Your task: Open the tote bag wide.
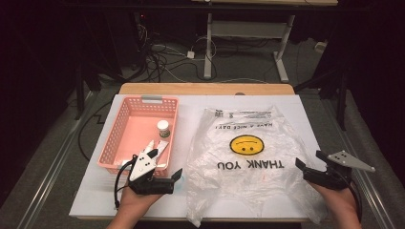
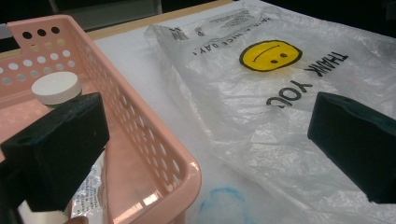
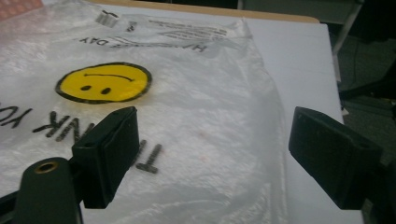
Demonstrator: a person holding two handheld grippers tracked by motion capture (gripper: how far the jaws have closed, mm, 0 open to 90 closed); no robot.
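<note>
Plastic bag (image 1: 248, 157) flat on white table (image 1: 305, 114), smiley print up, between my two grippers; its right edge just ahead of my right gripper (image 1: 313, 164); right jaws spread wide, nothing between them, touching nothing; right hand (image 1: 341, 202) low at table's right edge, pointing left toward bag; my left gripper (image 1: 165, 164) wide open too, empty, straddling near corner of pink basket (image 1: 125, 114); small white-capped bottle (image 1: 163, 128) inside basket.

Your left claw (image 1: 165, 168) sits between basket (image 1: 125, 125) and bag (image 1: 248, 157); your right claw (image 1: 309, 160) hangs over the bag's right edge; a bottle (image 1: 163, 128) stands inside the basket.
</note>
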